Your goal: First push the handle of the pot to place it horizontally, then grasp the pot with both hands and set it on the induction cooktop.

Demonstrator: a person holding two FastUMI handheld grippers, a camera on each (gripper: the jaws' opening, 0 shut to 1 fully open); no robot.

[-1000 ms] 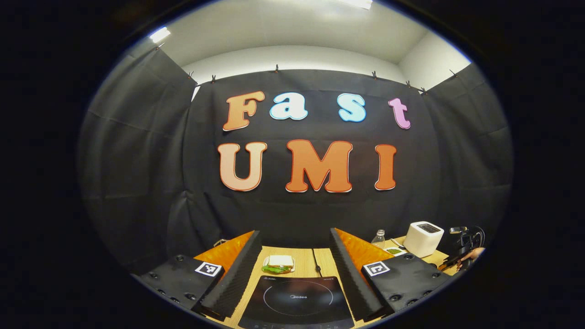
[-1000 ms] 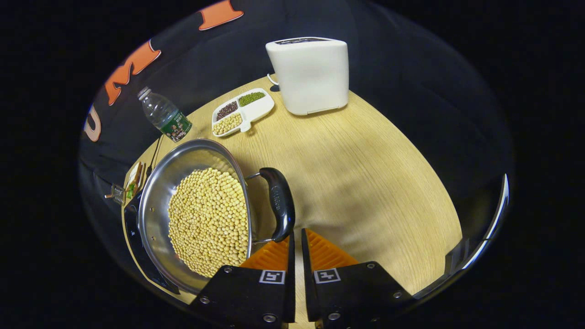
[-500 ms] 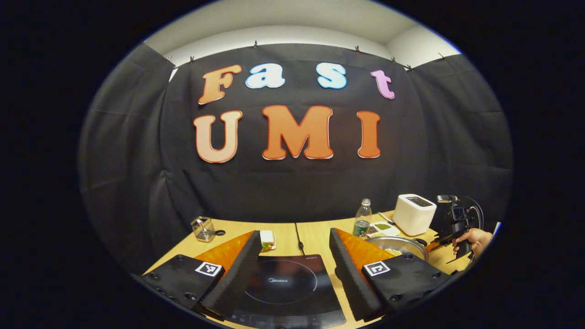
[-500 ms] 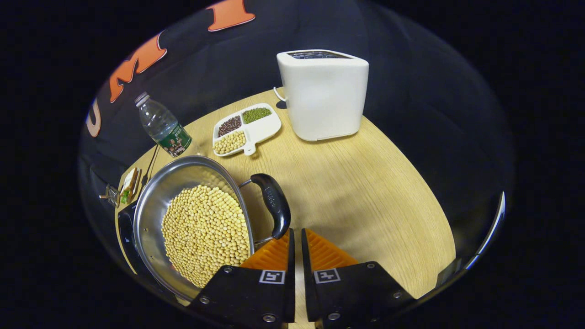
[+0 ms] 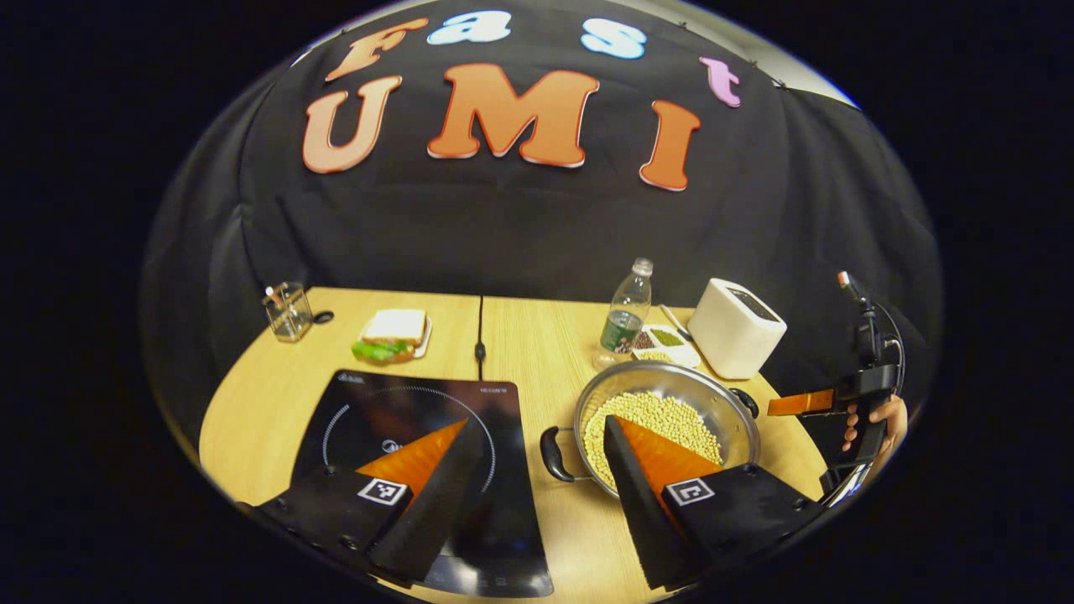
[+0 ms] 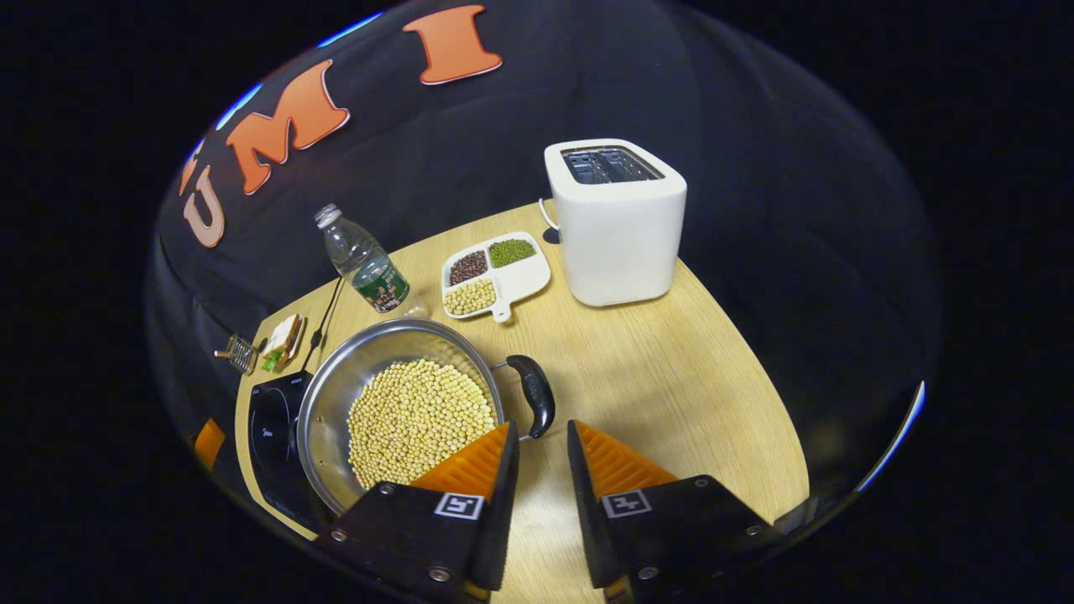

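The pot (image 6: 403, 411), full of beans, is seen on the table (image 6: 671, 394) just beside the cooktop (image 5: 419, 453), near the front edge. The right hand-held gripper (image 6: 537, 457) is narrowly parted, empty, beside the near handle (image 6: 535, 404); the left hand-held gripper (image 5: 537, 478) is spread wide, empty. Beans could be spilled by an uneven lift. Open room is left toward the table's right edge; the bottle (image 6: 362, 262) and dish (image 6: 495, 274) crowd the back.
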